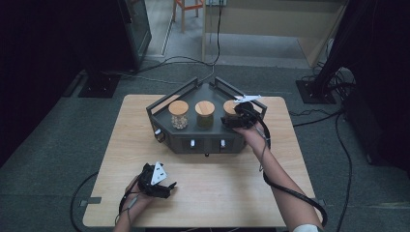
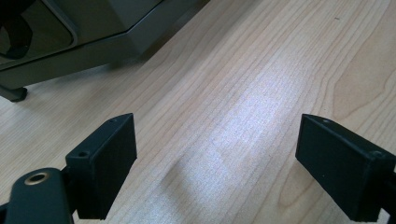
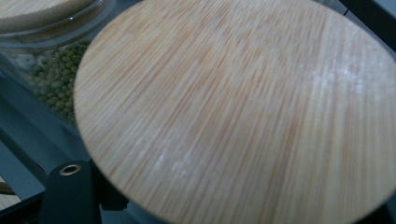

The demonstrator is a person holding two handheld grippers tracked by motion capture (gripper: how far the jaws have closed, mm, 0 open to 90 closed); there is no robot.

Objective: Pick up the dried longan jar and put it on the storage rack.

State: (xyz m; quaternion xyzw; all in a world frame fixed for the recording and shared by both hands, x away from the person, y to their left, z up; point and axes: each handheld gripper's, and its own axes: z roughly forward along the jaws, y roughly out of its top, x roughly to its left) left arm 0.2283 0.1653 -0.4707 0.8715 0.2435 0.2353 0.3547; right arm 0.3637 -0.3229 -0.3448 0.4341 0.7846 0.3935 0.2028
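Your right gripper (image 1: 231,121) is clamping the rightmost jar (image 1: 230,110) by its wooden lid (image 3: 243,112), closed tight so the lid cannot slip; that jar is standing in the grey tray (image 1: 203,144) at the far side of the table (image 1: 145,159), right of two other jars. Your left gripper (image 1: 167,188) is resting wide and empty near you on the left, keeping clear of the work.

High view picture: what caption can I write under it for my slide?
Right gripper shut on the rightmost jar in a grey tray; left gripper open over the table.
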